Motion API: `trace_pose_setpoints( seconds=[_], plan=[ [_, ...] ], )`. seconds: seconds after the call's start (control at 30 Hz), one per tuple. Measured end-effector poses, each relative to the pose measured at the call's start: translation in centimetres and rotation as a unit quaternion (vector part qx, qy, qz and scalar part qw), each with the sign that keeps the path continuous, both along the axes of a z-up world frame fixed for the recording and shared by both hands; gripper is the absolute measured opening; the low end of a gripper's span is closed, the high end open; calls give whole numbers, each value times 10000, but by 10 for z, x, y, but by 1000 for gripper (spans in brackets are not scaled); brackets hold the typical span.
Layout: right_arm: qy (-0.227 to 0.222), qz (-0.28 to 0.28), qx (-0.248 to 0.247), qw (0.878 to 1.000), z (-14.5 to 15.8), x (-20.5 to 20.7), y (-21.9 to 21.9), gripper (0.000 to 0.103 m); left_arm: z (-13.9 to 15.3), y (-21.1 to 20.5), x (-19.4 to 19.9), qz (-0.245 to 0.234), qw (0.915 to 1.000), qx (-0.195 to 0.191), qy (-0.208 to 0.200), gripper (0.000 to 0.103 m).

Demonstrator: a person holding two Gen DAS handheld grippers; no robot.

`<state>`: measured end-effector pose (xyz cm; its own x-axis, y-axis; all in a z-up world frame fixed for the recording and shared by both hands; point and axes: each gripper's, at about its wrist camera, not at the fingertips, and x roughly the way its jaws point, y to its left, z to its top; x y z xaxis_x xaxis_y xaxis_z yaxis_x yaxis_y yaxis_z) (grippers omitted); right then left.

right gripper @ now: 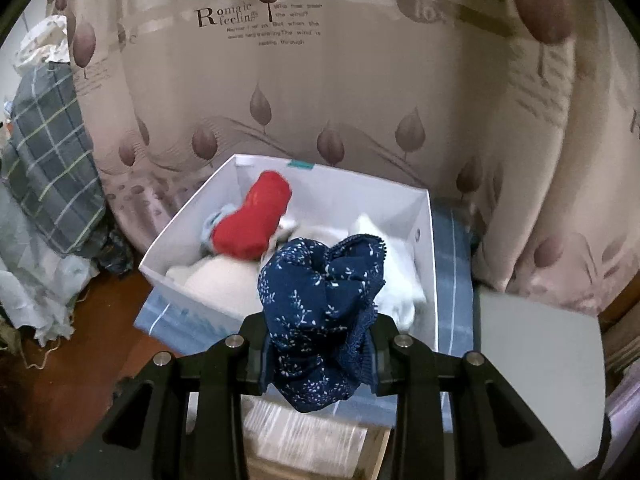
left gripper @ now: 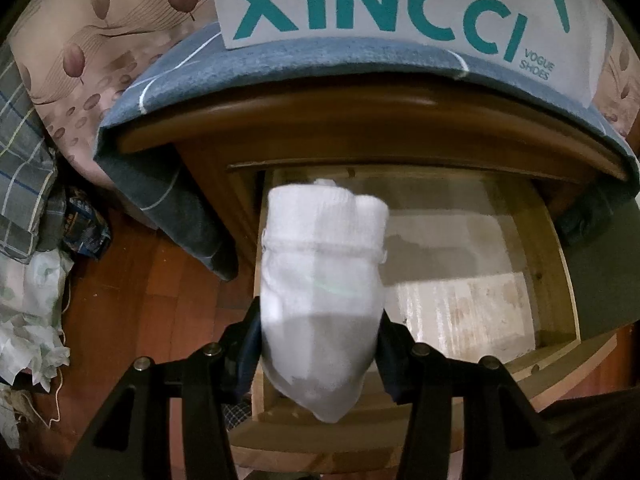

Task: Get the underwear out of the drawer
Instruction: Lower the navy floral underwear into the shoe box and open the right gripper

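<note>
Left gripper (left gripper: 320, 344): jaws narrowed and clamped on a rolled white knitted cotton bundle (left gripper: 322, 280), black pads pressing both its sides. Bundle sticks up and forward past the fingertips, lower tip hanging below them. Sock or underwear: cannot tell.

Beyond and below the left jaws: open pale wooden drawer (left gripper: 560, 280) of a brown wooden nightstand (left gripper: 320, 128), bare papered bottom showing right of the bundle. Nothing else visible inside the part in view. Blue-grey towel with white stripes (left gripper: 248, 64) draped over the nightstand top, further ahead of the jaws. White cardboard shoebox with teal lettering (left gripper: 360, 0) on top of the towel.

Right gripper (right gripper: 320, 354): jaws narrow, gripping a bunched navy fabric underwear with small white floral print and lace edge (right gripper: 324, 304). Fabric bulges above and ahead of the pads, out of the drawer.

Directly ahead of the right jaws: same shoebox (right gripper: 192, 216), open top. Inside: red knitted sock (right gripper: 252, 220), pale blue piece beside it, white garments (right gripper: 224, 280) filling the rest. Behind the box: beige curtain with brown leaf print (right gripper: 360, 80). Left of the jaws: grey plaid cloth (right gripper: 52, 168), reddish wooden floor (right gripper: 92, 340).
</note>
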<state>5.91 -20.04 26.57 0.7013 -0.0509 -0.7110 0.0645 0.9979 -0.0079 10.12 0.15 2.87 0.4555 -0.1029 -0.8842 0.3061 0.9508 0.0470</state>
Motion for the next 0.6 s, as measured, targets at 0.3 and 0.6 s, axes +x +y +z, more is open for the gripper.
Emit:
trace_pose_setpoints(
  seconds=[0.3,0.6],
  plan=[
    [489,-148,-12,9987,-37,58,8,32,4,1,-1,-17,10000,-51,-57,50],
    [951,-278,-34,9951,-82,93,0,32,7,3,1,26,9999,-168,-20,50]
  ],
)
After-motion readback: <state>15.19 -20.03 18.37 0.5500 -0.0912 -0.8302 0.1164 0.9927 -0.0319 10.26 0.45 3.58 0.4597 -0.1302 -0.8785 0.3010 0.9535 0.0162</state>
